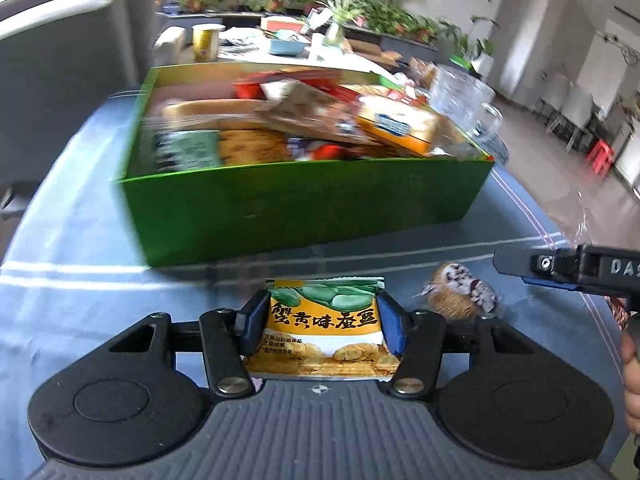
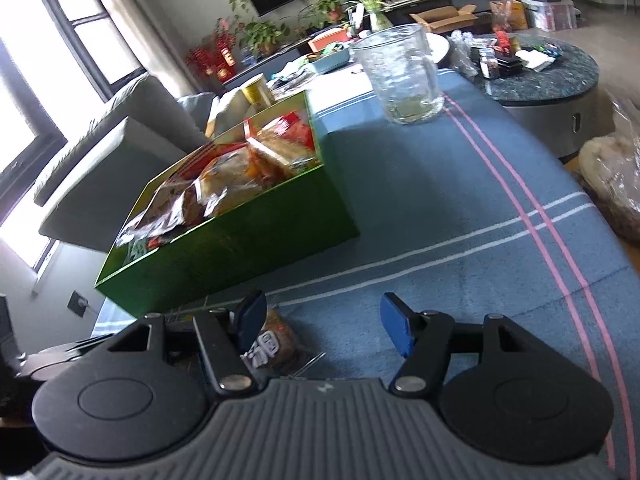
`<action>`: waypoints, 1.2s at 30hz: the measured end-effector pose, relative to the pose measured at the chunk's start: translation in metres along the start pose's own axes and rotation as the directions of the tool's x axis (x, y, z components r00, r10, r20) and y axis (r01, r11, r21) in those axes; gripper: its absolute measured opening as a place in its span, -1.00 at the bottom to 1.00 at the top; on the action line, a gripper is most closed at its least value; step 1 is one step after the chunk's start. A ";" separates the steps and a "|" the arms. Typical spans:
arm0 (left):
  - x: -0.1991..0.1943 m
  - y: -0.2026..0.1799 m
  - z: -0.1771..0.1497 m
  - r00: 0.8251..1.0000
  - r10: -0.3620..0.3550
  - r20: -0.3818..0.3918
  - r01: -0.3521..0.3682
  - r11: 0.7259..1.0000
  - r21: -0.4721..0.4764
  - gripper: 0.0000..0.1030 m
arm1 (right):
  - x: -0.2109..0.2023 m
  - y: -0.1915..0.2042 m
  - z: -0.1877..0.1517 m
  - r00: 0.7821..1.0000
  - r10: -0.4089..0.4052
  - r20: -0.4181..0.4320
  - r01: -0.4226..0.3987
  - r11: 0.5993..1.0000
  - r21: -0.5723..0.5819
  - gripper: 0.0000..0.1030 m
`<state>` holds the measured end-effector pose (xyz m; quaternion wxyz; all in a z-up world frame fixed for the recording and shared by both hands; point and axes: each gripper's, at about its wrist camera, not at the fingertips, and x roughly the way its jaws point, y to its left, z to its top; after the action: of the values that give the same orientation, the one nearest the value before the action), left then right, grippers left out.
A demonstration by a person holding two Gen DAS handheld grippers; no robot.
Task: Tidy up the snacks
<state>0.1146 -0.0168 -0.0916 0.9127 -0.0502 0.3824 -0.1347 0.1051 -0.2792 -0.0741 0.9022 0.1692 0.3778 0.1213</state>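
Note:
My left gripper (image 1: 322,305) is shut on a yellow and green snack packet (image 1: 324,332), its blue pads pressing both side edges, just in front of the green box (image 1: 300,208). The box is piled with several snack packs and stands on the blue tablecloth (image 1: 80,240). A small brown wrapped snack (image 1: 460,292) lies on the cloth to the right. One finger (image 1: 516,262) of the right gripper reaches in above it. In the right wrist view my right gripper (image 2: 322,314) is open over the cloth, with the wrapped snack (image 2: 276,340) beside its left pad and the green box (image 2: 240,248) beyond.
A glass jug (image 2: 404,76) stands on the cloth behind the box. A round dark table (image 2: 540,68) with clutter and a clear bag of food (image 2: 612,176) lie to the right. A grey sofa (image 2: 100,152) is left of the table. A person's hand (image 1: 632,380) shows at the right edge.

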 end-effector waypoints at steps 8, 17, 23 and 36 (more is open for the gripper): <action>-0.038 0.022 -0.003 0.995 0.048 0.092 -0.046 0.999 -0.023 0.04 | 0.029 0.044 -0.018 0.996 -0.033 -0.078 0.014 0.973 -0.232 0.51; -0.046 0.021 -0.006 0.993 0.026 0.113 -0.023 1.000 -0.020 0.04 | 0.046 0.064 -0.024 0.990 -0.130 -0.044 0.106 0.927 -0.359 0.62; -0.044 0.023 -0.006 0.993 0.021 0.113 -0.019 0.999 -0.026 0.04 | 0.052 0.064 -0.021 0.985 -0.167 -0.033 0.144 0.919 -0.367 0.61; -0.046 0.023 -0.009 0.992 0.005 0.122 -0.002 1.000 -0.022 0.04 | 0.046 0.068 -0.022 0.983 -0.181 -0.024 0.161 0.921 -0.356 0.57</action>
<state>0.0821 0.0186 -0.0706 0.9341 -0.0678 0.3273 -0.1256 0.1143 -0.1963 -0.0906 0.9141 -0.0322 0.3882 0.1128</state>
